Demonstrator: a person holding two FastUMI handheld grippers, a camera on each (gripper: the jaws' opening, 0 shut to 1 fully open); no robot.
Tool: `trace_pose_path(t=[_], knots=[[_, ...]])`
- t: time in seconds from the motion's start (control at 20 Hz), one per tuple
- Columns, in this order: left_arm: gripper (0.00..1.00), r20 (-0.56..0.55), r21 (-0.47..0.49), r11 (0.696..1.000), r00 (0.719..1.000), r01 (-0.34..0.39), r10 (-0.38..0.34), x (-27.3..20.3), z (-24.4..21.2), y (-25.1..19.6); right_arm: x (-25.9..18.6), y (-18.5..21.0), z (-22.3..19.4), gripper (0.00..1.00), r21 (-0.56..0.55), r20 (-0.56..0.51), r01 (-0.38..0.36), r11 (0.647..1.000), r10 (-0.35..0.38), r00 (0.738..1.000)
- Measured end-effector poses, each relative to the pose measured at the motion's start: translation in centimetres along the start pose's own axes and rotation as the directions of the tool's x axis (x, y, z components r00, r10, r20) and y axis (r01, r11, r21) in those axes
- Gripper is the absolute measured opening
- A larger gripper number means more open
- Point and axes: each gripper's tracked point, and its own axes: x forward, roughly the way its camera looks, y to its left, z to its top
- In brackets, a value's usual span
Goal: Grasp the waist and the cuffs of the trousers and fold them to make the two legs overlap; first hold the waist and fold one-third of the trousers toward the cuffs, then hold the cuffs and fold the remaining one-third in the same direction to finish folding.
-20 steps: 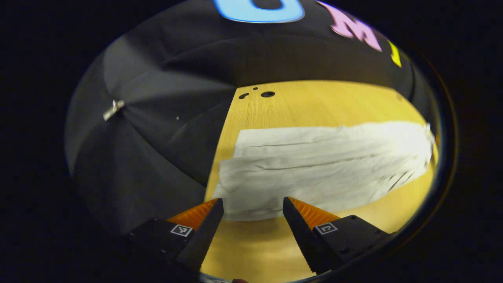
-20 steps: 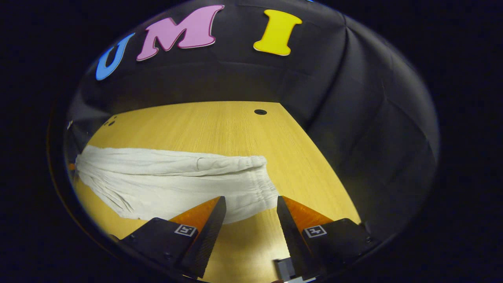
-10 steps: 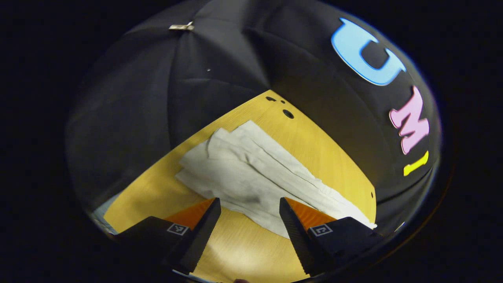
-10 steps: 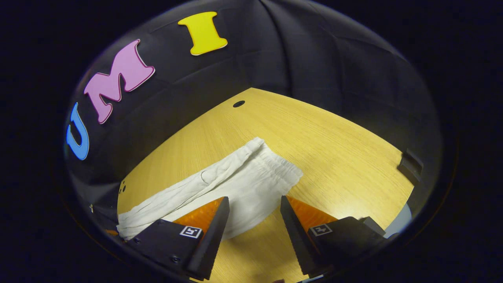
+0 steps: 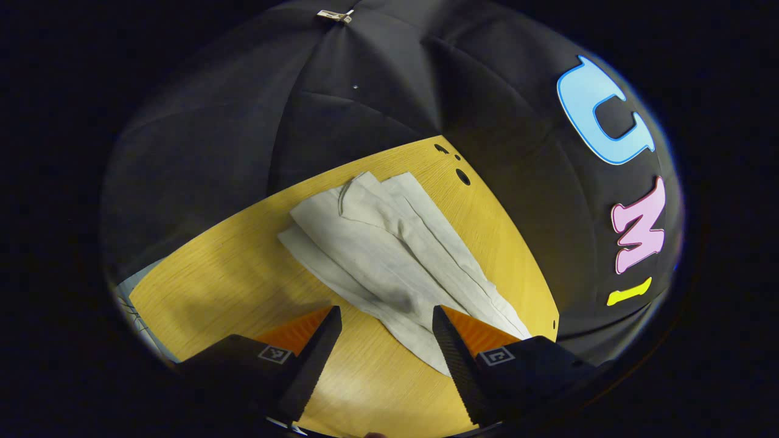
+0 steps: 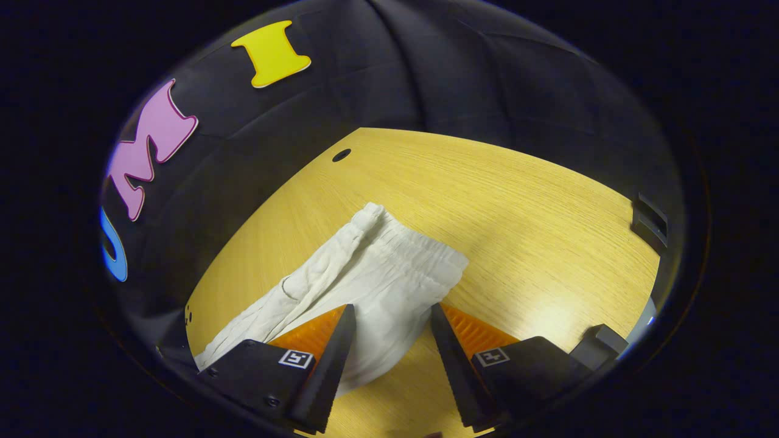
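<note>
Your left hand-held gripper hovers spread apart over the white cloth trousers' cuffs. Your right hand-held gripper gapes above the gathered waist on the yellow wooden worktop.

Left gripper: fingers spread wide, nothing between them, tips pointing toward 12 o'clock in the left gripper view (one finger leaning to 1 o'clock, the other to 11). Right gripper: fingers likewise parted, nothing clamped, tips toward 12 o'clock in the right gripper view.
</note>
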Motion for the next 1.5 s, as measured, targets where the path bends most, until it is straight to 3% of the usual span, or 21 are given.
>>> trace_pose_path(t=[0.05,0.15,0.2,0.25,0.35,0.65,0.7,0.75,0.8,0.85,1.05,1.1,1.15,1.35,1.5], knots=[[0.96,-0.005,-0.004,1.0,1.0,0.0,0.0,0.0,0.0,0.1,0.0,-0.1,0.2,0.8,0.021,0.002,0.01,1.0,-0.01,1.0],[0.92,-0.012,-0.015,1.0,1.0,0.003,-0.003,0.2,0.1,0.1,0.1,-0.5,0.1,0.77,0.073,-0.015,0.038,0.997,-0.037,0.999],[0.92,-0.011,-0.017,1.0,1.0,0.005,-0.005,0.2,0.1,0.1,0.2,-0.9,-0.5,0.65,0.101,-0.048,0.043,0.994,-0.038,0.998],[0.92,-0.013,-0.018,1.0,1.0,0.01,-0.01,0.2,0.2,0.1,1.0,-0.9,-0.4,0.26,0.145,-0.043,0.04,0.989,-0.034,0.999],[0.96,-0.021,-0.03,0.999,1.0,0.022,-0.022,0.4,0.3,-0.1,0.3,-0.5,0.1,0.1,0.198,-0.005,0.018,0.98,-0.018,1.0],[0.97,-0.015,-0.119,0.992,0.999,0.046,-0.048,-0.1,0.4,0.1,-1.1,0.3,1.2,0.1,0.145,0.033,-0.035,0.989,0.03,0.999],[0.92,-0.012,-0.134,0.99,0.999,0.046,-0.048,0.2,0.4,0.3,-1.3,0.4,1.3,0.1,0.138,0.035,-0.042,0.99,0.038,0.999],[0.97,-0.006,-0.154,0.986,0.998,0.059,-0.061,0.4,0.9,0.1,-1.4,0.6,1.3,0.1,0.126,0.037,-0.049,0.991,0.044,0.998],[0.92,0.002,-0.173,0.982,0.998,0.07,-0.071,0.8,1.2,-0.2,-1.6,0.8,1.5,0.1,0.116,0.04,-0.054,0.992,0.049,0.998],[0.94,0.008,-0.186,0.979,0.997,0.082,-0.082,1.4,1.7,-0.6,-1.7,1.0,1.6,0.1,0.109,0.045,-0.06,0.992,0.055,0.997],[0.92,0.026,-0.187,0.976,0.994,0.107,-0.104,3.9,3.0,-2.2,-2.5,1.7,2.0,0.1,0.096,0.06,-0.087,0.992,0.082,0.995],[0.87,0.028,-0.183,0.978,0.995,0.099,-0.096,4.4,2.9,-2.1,-2.8,1.9,2.2,0.1,0.091,0.062,-0.094,0.991,0.089,0.994],[0.75,0.025,-0.185,0.979,0.996,0.086,-0.082,4.6,2.9,-2.0,-2.9,2.0,2.2,0.1,0.084,0.064,-0.097,0.992,0.092,0.994],[0.14,0.022,-0.238,0.968,0.997,0.077,-0.074,4.8,2.7,-1.4,-4.0,2.7,2.8,0.1,0.063,0.086,-0.115,0.991,0.11,0.99],[0.09,0.015,-0.233,0.969,0.996,0.087,-0.086,5.1,2.1,-1.7,-5.9,3.9,3.9,0.1,0.012,0.131,-0.162,0.987,0.159,0.979]])
